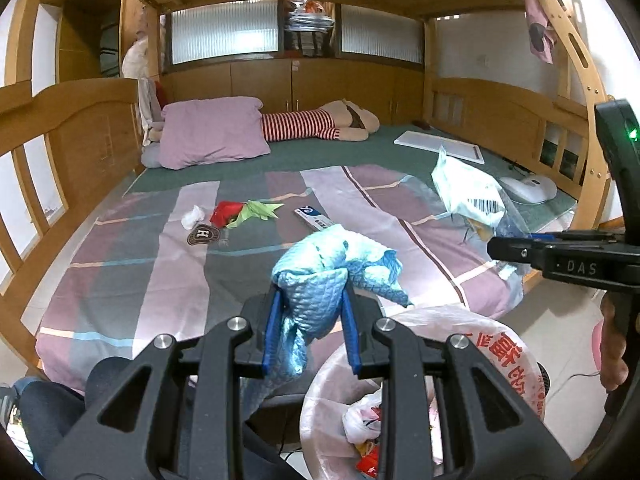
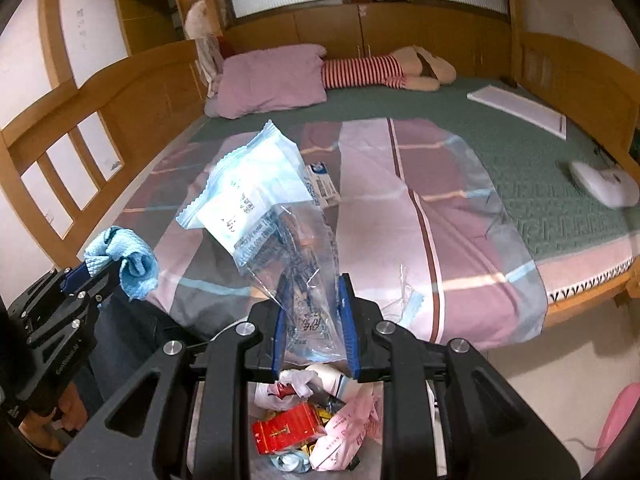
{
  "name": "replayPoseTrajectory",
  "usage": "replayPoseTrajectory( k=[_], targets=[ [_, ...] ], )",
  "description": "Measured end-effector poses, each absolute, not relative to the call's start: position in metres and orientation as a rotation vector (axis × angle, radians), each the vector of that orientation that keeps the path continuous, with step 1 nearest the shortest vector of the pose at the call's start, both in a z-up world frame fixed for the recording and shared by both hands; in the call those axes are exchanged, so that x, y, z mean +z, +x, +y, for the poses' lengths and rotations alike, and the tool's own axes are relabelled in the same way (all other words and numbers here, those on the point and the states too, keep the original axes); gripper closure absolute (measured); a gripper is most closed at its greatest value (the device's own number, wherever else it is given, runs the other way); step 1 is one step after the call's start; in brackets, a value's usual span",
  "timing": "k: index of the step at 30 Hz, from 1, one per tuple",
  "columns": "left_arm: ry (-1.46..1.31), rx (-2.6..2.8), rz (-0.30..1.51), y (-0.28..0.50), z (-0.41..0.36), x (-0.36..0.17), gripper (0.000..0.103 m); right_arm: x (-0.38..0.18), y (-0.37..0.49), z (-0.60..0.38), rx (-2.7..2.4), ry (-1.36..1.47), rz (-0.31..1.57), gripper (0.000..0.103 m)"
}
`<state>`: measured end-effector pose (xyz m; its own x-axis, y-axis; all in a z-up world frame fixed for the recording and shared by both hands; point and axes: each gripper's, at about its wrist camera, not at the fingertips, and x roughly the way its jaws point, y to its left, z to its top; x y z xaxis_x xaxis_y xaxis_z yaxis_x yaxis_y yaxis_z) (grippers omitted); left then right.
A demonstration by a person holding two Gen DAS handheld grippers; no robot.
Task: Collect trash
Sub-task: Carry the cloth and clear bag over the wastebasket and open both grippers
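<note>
My left gripper [image 1: 310, 304] is shut on a crumpled light blue cloth [image 1: 328, 268], held above the near edge of the bed; the left gripper [image 2: 90, 274] and its blue cloth [image 2: 124, 260] also show at the left of the right wrist view. My right gripper [image 2: 314, 320] is shut on clear plastic packaging [image 2: 276, 216] with a pale blue and white wrapper, right over the pink-lined trash bag [image 2: 340, 428]. The right gripper [image 1: 504, 248] and its packaging [image 1: 468, 194] appear at the right of the left wrist view. The trash bag [image 1: 480, 340] sits just below both grippers.
On the striped blanket [image 1: 168, 264] lie a white crumpled wad [image 1: 193, 216], a red and green wrapper [image 1: 244, 212], a brown badge-shaped label [image 1: 203, 235] and a small blue and white box [image 1: 314, 218]. A pillow [image 1: 212, 132], a plush doll [image 1: 320, 124] and a white board [image 1: 440, 146] lie further back.
</note>
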<state>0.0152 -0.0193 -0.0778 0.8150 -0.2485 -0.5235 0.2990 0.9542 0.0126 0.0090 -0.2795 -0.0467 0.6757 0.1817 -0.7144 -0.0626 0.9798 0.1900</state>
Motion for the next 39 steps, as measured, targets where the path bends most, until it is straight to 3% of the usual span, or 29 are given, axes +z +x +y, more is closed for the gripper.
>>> replayPoseTrajectory(
  k=[9, 18, 19, 20, 22, 23, 35, 37, 39],
  targets=[
    [0.105, -0.308, 0.559, 0.016, -0.021, -0.083, 0.076, -0.061, 0.006, -0.279, 0.134, 0.144, 0.875, 0.078],
    [0.097, -0.315, 0.571, 0.017, -0.02, -0.085, 0.076, -0.111, -0.003, -0.267, 0.161, 0.086, 1.089, 0.078],
    [0.098, -0.317, 0.574, 0.018, -0.02, -0.085, 0.076, -0.116, -0.003, -0.267, 0.167, 0.088, 1.117, 0.073],
    [0.098, -0.319, 0.577, 0.018, -0.021, -0.086, 0.076, -0.124, -0.003, -0.266, 0.177, 0.09, 1.164, 0.057],
    [0.098, -0.326, 0.587, 0.02, -0.022, -0.088, 0.076, -0.133, -0.004, -0.264, 0.175, 0.082, 1.218, 0.035],
    [0.097, -0.329, 0.592, 0.02, -0.023, -0.089, 0.076, -0.134, -0.006, -0.263, 0.17, 0.08, 1.215, 0.031],
    [0.1, -0.644, 0.745, 0.026, -0.055, -0.122, 0.075, -0.084, -0.007, -0.333, 0.063, 0.483, 0.922, 0.025],
    [0.166, -0.693, 0.773, 0.02, -0.071, -0.133, 0.07, -0.081, -0.009, -0.335, 0.059, 0.497, 0.897, 0.025],
    [0.214, -0.718, 0.774, 0.014, -0.082, -0.138, 0.037, -0.08, -0.006, -0.333, 0.066, 0.496, 0.898, 0.023]
  ],
)
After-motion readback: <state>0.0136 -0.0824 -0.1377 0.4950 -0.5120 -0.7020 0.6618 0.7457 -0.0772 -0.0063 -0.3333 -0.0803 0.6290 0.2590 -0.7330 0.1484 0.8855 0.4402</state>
